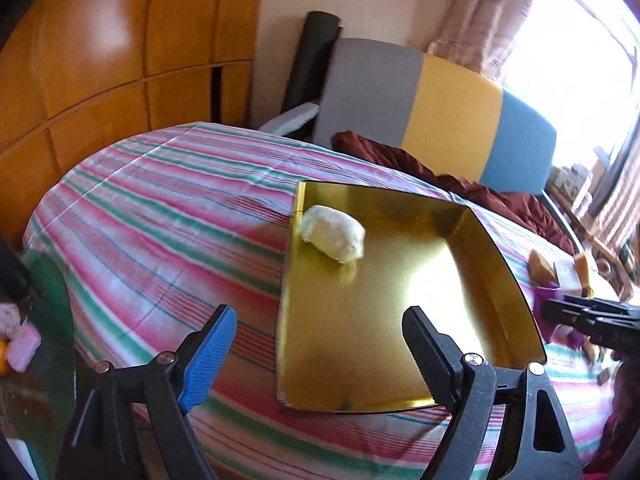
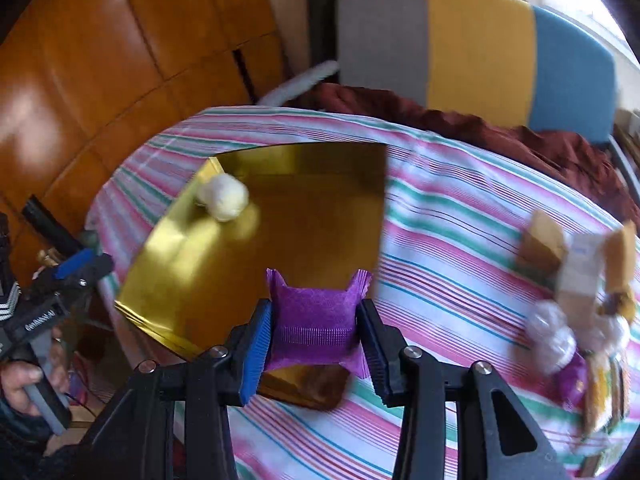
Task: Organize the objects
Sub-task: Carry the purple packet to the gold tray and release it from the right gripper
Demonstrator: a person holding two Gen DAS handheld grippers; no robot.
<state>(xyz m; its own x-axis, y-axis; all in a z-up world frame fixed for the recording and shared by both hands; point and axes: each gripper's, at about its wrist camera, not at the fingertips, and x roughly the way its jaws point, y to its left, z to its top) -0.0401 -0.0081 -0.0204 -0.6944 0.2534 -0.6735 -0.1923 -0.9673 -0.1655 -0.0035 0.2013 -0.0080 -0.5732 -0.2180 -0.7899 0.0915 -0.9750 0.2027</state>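
A shallow gold tray (image 1: 460,280) lies on the striped bedspread; it also shows in the right wrist view (image 2: 320,216). A white wrapped bun-like packet (image 1: 334,237) rests in the tray's far left corner, also seen in the right wrist view (image 2: 224,197). My right gripper (image 2: 316,336) is shut on a purple wrapped packet (image 2: 314,320), held over the tray's near edge. My left gripper (image 1: 320,344) is open and empty, hovering over the tray's near left edge. The right gripper shows at the right edge of the left wrist view (image 1: 592,316).
A pile of several wrapped snacks (image 2: 576,304) lies on the bedspread to the right of the tray. A dark red blanket (image 1: 460,176) and a grey, yellow and blue headboard (image 1: 448,108) are behind. Wooden wardrobe doors (image 1: 100,60) stand at left.
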